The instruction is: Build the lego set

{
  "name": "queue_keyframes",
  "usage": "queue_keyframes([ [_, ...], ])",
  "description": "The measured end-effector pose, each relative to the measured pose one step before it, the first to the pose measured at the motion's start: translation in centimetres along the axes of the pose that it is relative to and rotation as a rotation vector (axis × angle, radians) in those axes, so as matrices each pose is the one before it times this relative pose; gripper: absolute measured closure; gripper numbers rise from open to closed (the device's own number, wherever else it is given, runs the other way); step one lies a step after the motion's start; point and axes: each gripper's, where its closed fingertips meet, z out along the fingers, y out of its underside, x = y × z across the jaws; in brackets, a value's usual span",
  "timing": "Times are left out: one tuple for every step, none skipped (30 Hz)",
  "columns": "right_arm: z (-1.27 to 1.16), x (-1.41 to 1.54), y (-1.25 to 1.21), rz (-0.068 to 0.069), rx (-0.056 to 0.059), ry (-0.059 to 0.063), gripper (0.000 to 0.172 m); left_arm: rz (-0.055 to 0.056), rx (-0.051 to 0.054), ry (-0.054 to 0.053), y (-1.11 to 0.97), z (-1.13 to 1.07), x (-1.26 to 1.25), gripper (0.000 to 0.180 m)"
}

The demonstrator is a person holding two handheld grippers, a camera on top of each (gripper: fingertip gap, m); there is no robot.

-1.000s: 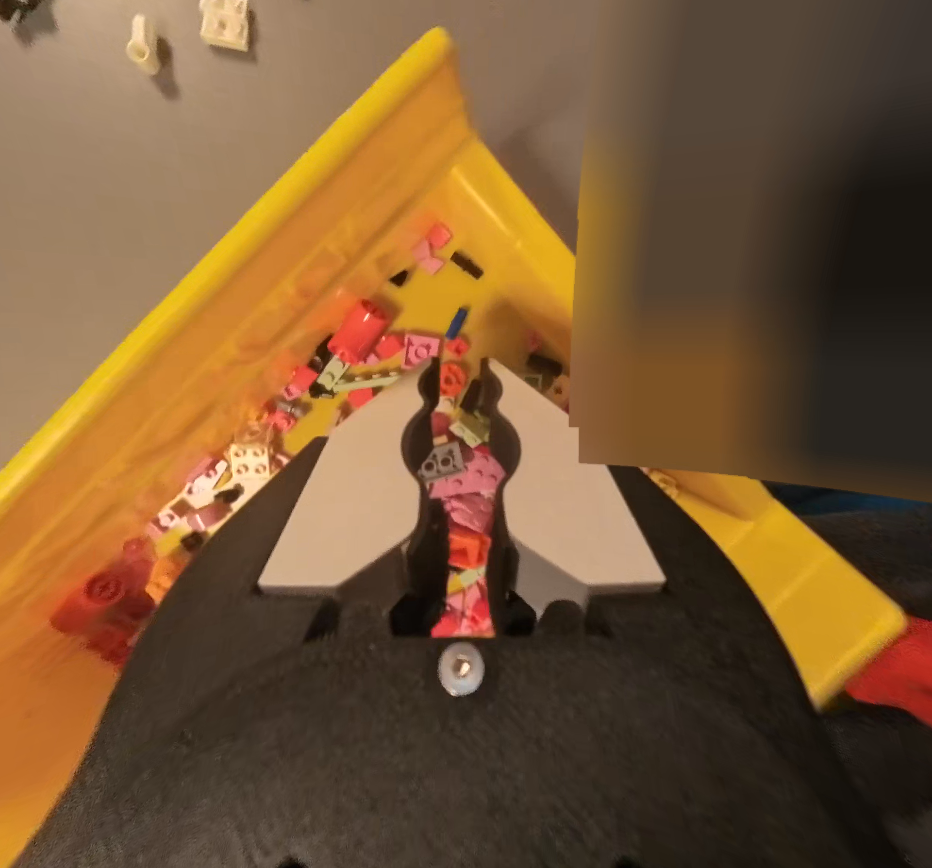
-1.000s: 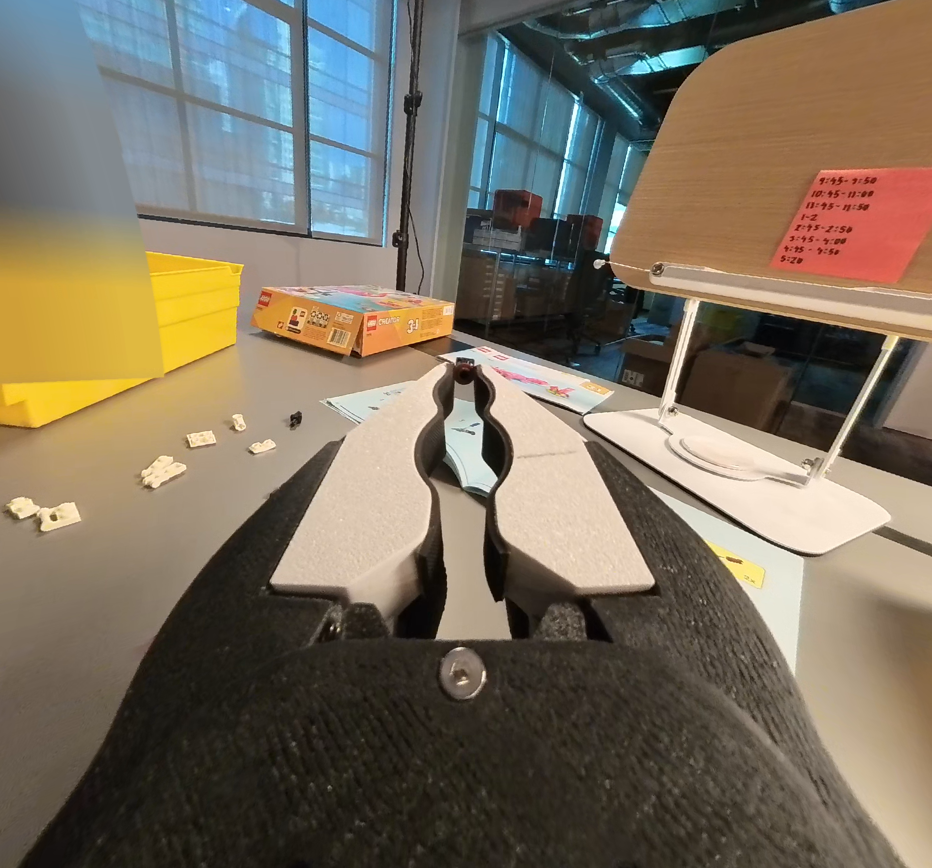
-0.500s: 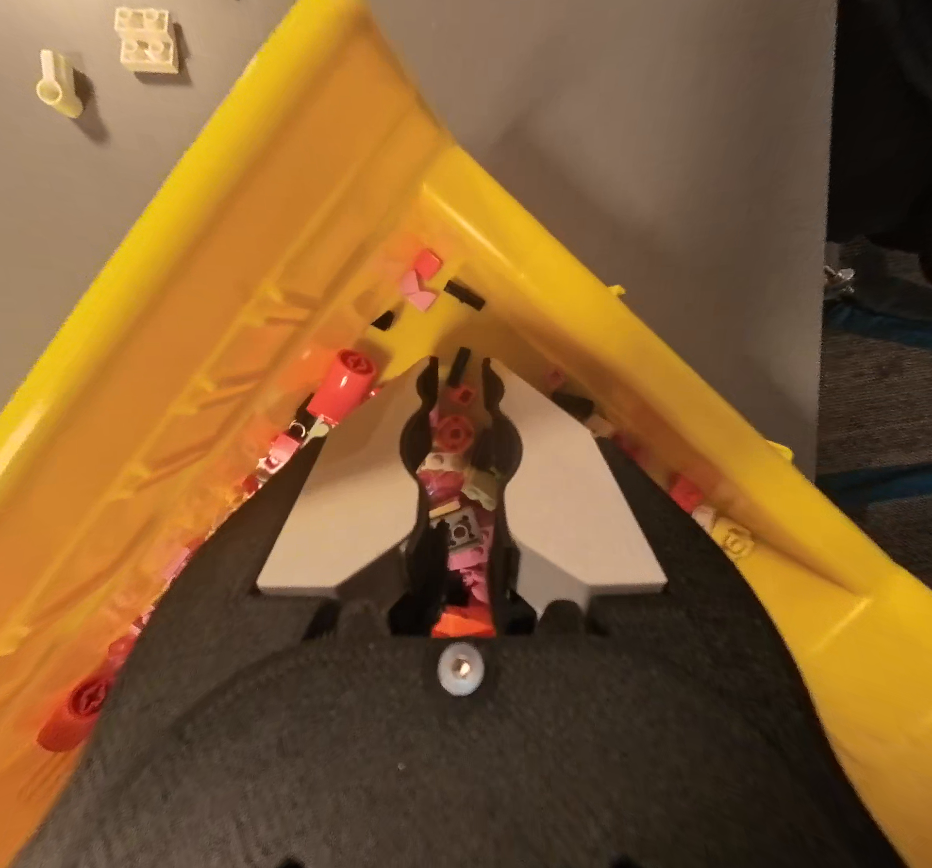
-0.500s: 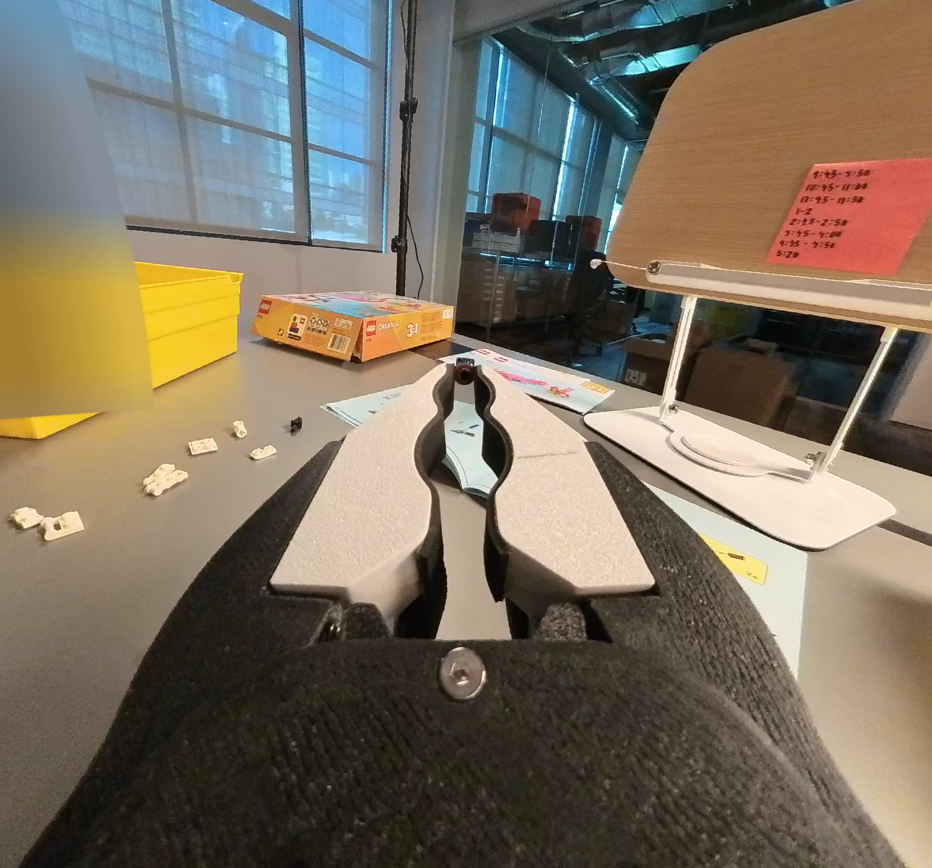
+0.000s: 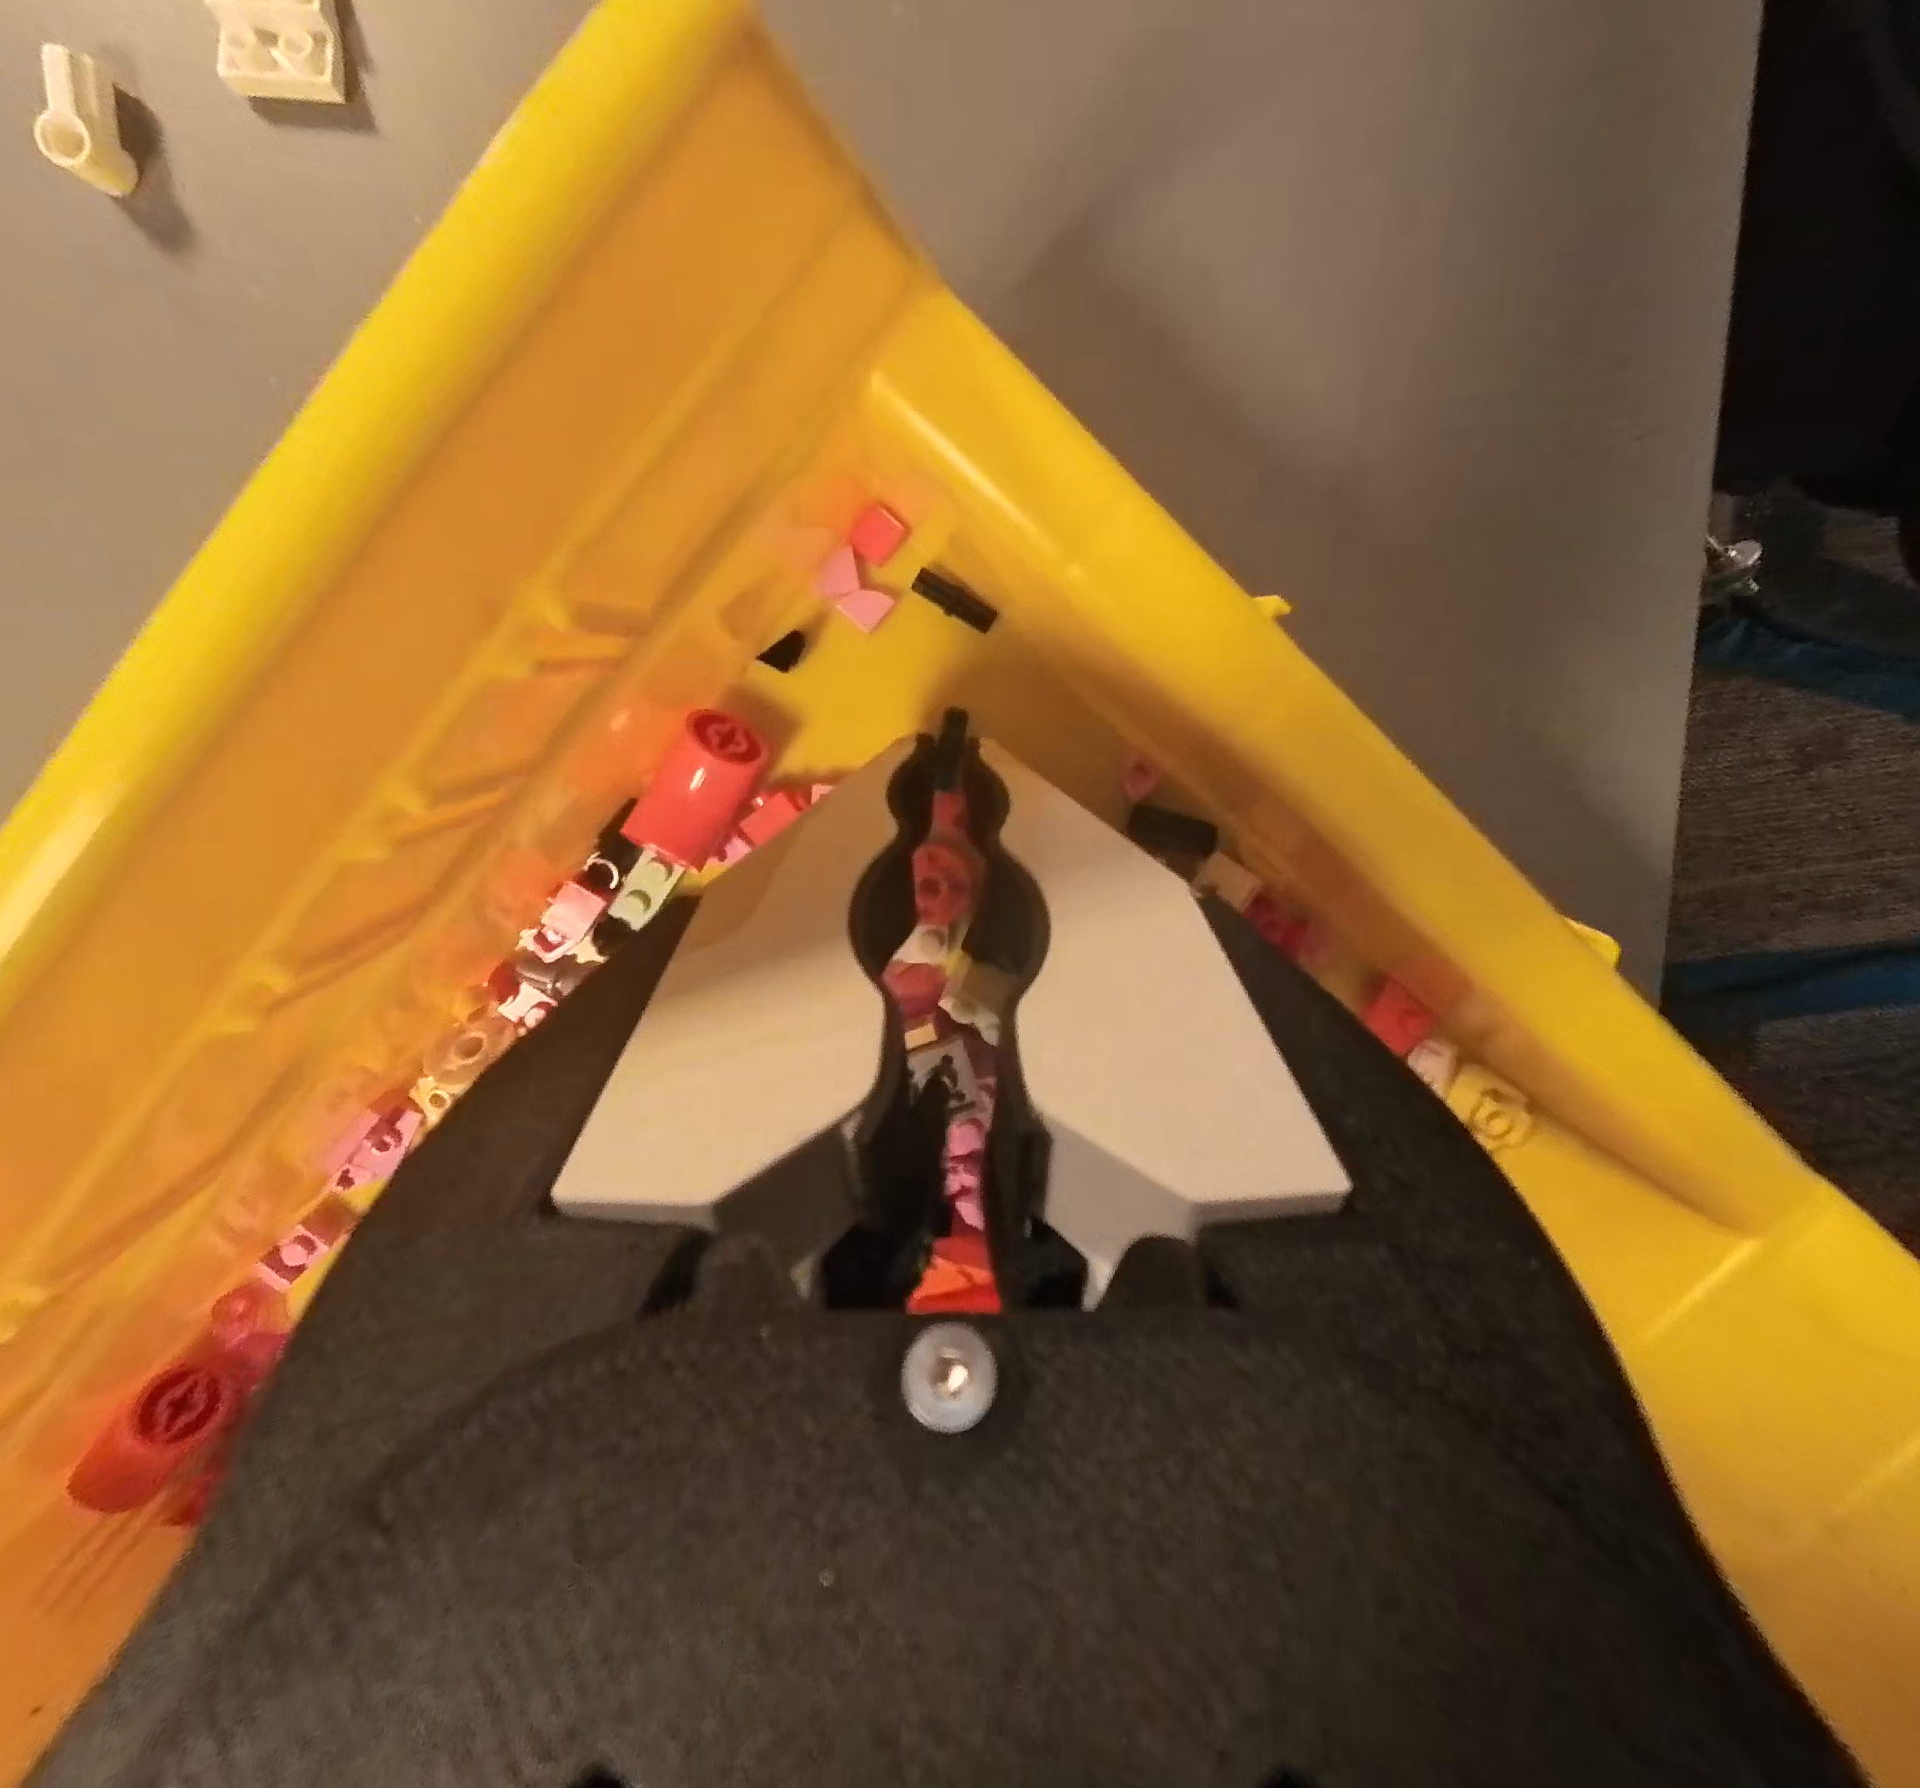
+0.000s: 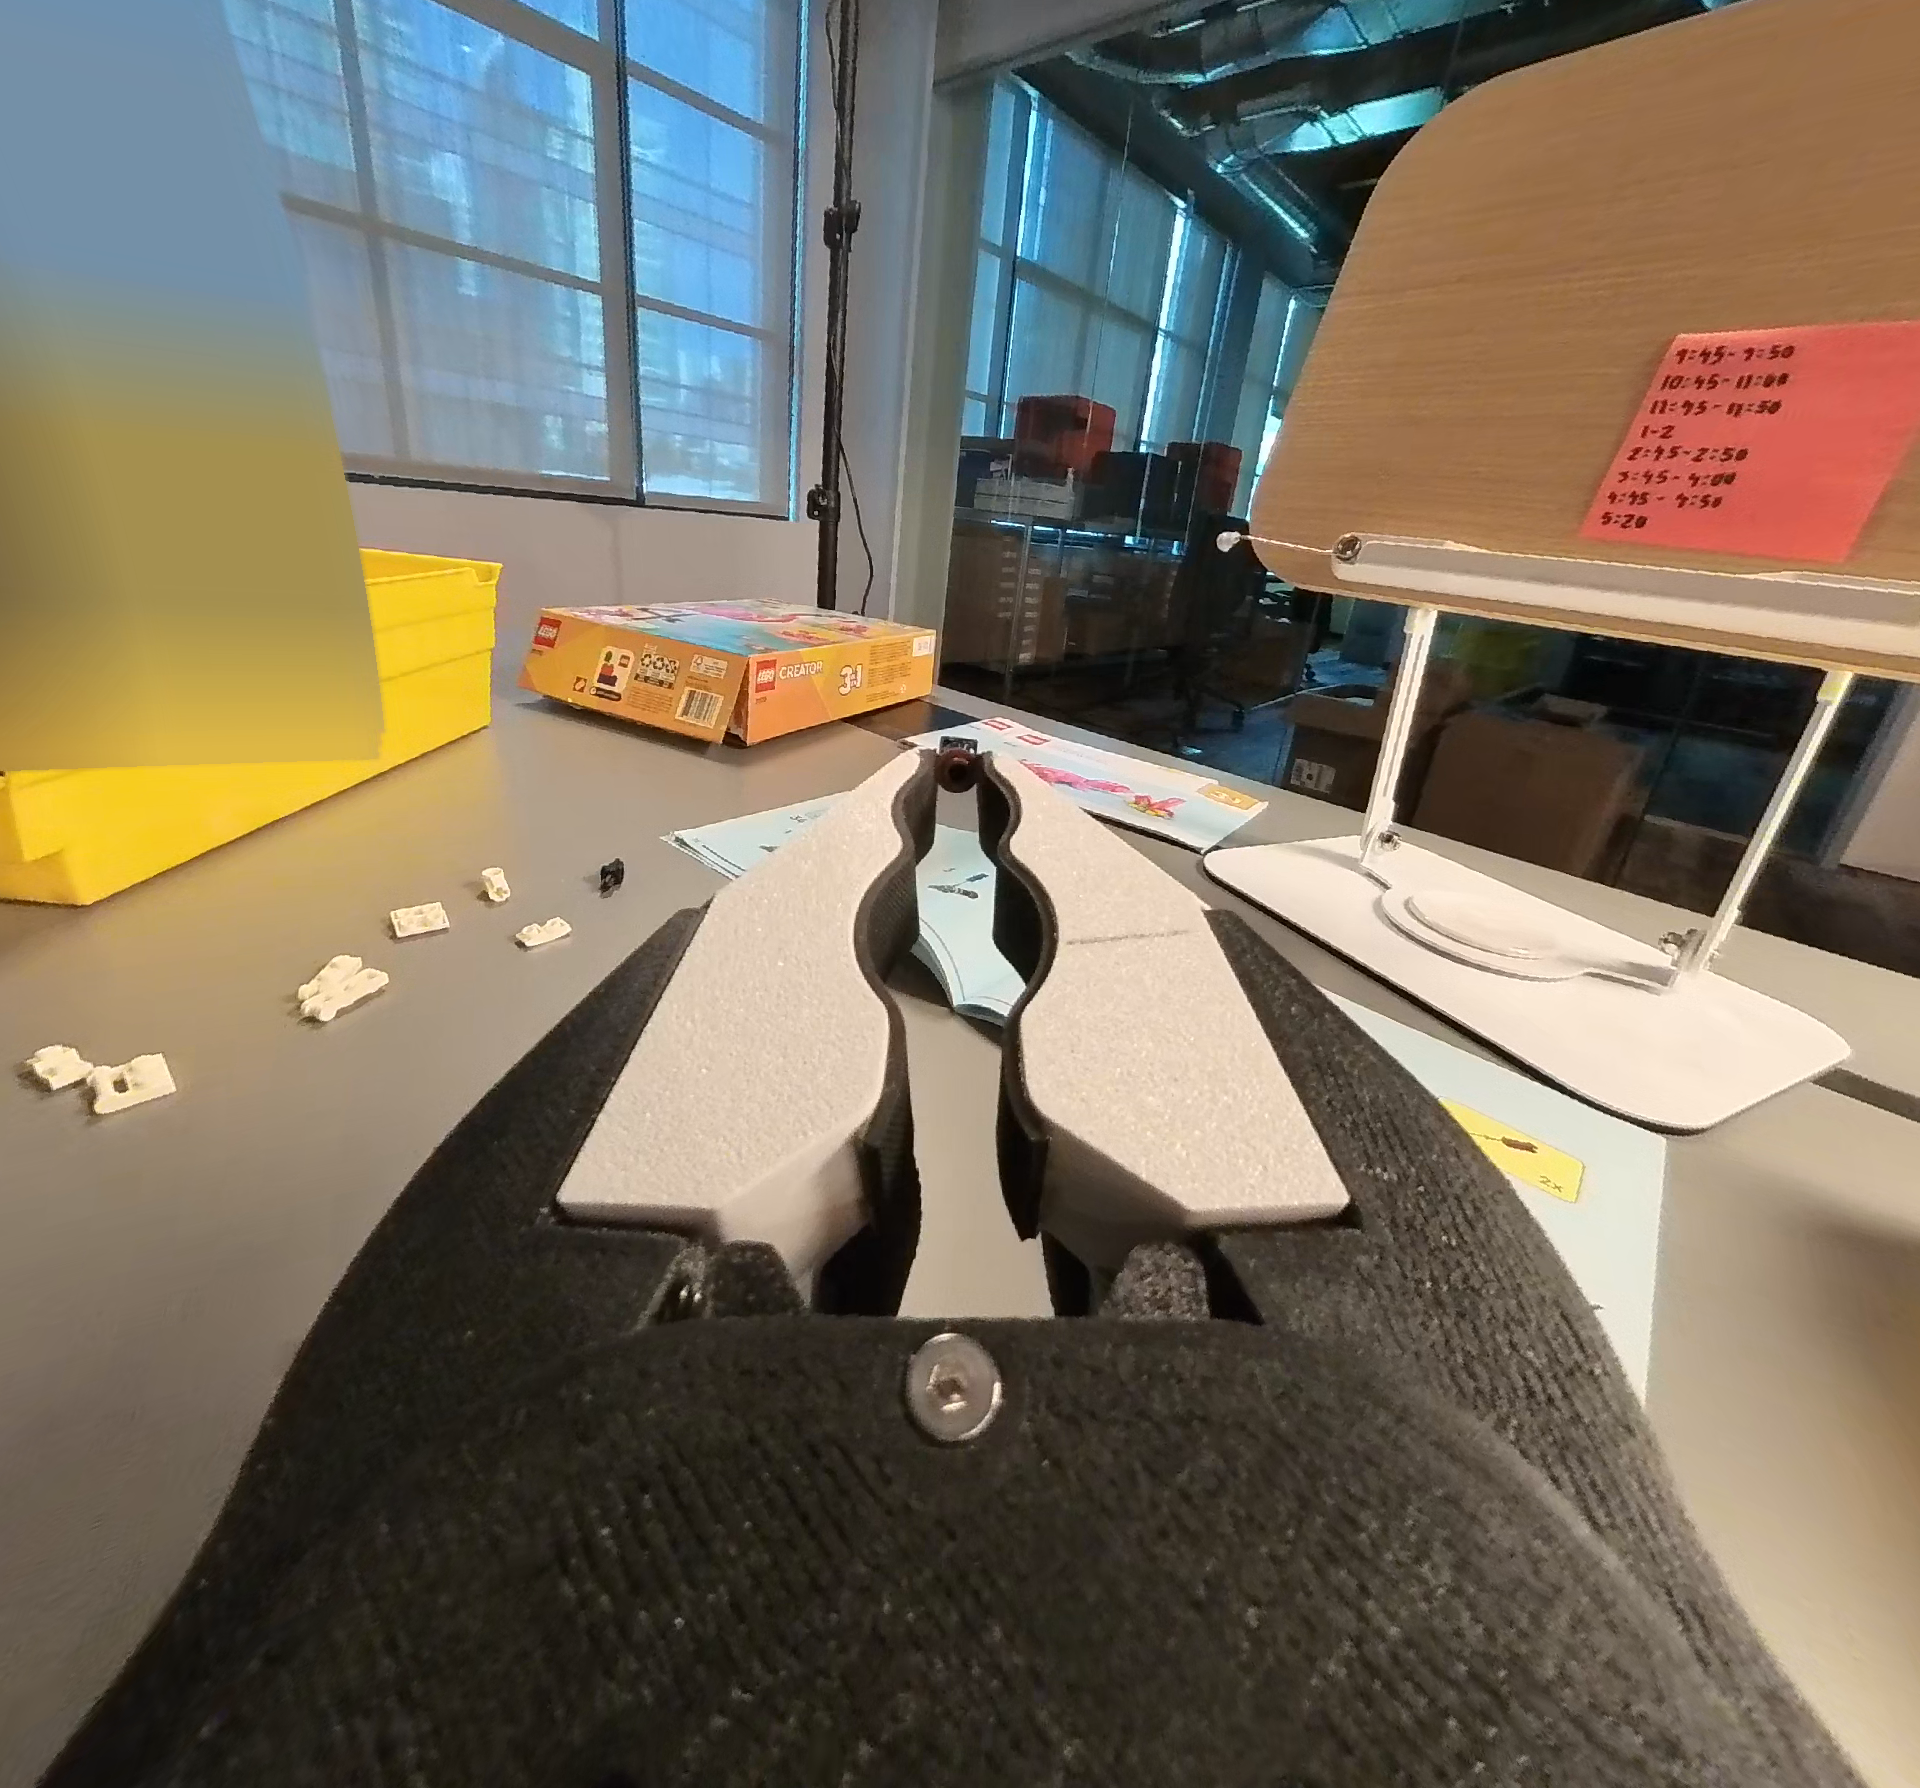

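Left wrist view is showing the left claw (image 5: 951, 749) pinching a small black pin (image 5: 950, 736) above loose bricks (image 5: 582, 917) inside the yellow bin (image 5: 1091, 450), while the right claw (image 6: 956, 770) is gripping a small dark piece (image 6: 954, 768) over the table (image 6: 260, 1167).

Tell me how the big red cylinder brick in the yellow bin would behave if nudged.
The red cylinder brick lies tilted on a heap of small bricks, so it would probably roll or slide downhill. Its glossy, rounded plastic looks slippery and stiff. It likely weighs little, so a light push inside the yellow bin should shift it.

left wrist: steep, close over yellow bin (image 5: 727, 304) | right wrist: low across table (image 6: 260, 1219) | shared: bin
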Motion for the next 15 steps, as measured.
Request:
queue_keyframes([
  [0.001,-0.002,-0.001,0.0001,0.0001,-0.0009,0.166,-0.0055,0.0037,0.001,0.007,0.001,0.005,0.176],
  [0.007,-0.018,0.008,0.0,-0.0004,-0.0013,0.166,-0.0048,0.003,0.0006,-0.007,-0.005,-0.003,0.176],
  [0.006,-0.011,0.006,0.0007,-0.0009,-0.0012,0.166,-0.0024,0.0025,-0.0007,-0.001,0.005,0.004,0.176],
  [0.009,-0.001,0.008,0.0012,-0.0003,-0.0008,0.166,-0.0005,0.0031,-0.002,-0.001,-0.003,-0.011,0.176],
  [-0.014,0.015,-0.004,0.0015,0.0009,-0.0003,0.166,-0.0027,0.0044,-0.0012,-0.01,0.001,-0.005,0.176],
  [-0.003,0.01,-0.012,0.0016,0.0008,0.0,0.166,-0.0054,0.0057,0.0009,-0.013,0.0,0.004,0.176],
  [-0.007,0.011,-0.003,0.0011,0.0002,-0.0001,0.166,-0.005,0.0064,0.0024,-0.009,-0.002,0.009,0.176],
  [0.001,0.001,-0.001,0.0003,0.0001,-0.0005,0.166,-0.0046,0.0061,0.003,-0.011,-0.004,-0.008,0.176],
  [0.0,-0.013,0.001,0.0001,-0.0001,-0.0009,0.166,-0.0045,0.0053,0.0035,-0.019,-0.003,0.002,0.176],
  [0.01,-0.007,0.004,0.0003,-0.0001,-0.001,0.166,-0.0025,0.0039,0.0032,-0.022,-0.002,0.003,0.176],
  [-0.007,-0.003,-0.005,0.0007,0.0003,-0.0006,0.166,-0.0008,0.0023,0.0026,-0.029,0.009,-0.013,0.176],
  [-0.005,0.002,-0.01,0.0008,0.0006,-0.0002,0.166,-0.0024,0.0022,0.0025,-0.073,0.024,-0.03,0.176],
  [-0.007,0.022,0.003,0.0015,0.0006,0.0002,0.166,-0.0032,0.0014,0.002,-0.075,0.025,-0.019,0.176],
  [-0.005,0.022,-0.006,0.0019,0.0005,0.0003,0.166,-0.0017,0.0001,0.0006,-0.048,0.027,-0.014,0.176],
  [-0.004,0.021,-0.007,0.0017,0.0006,0.0002,0.166,0.0006,0.0004,-0.001,-0.025,0.011,-0.013,0.176],
])
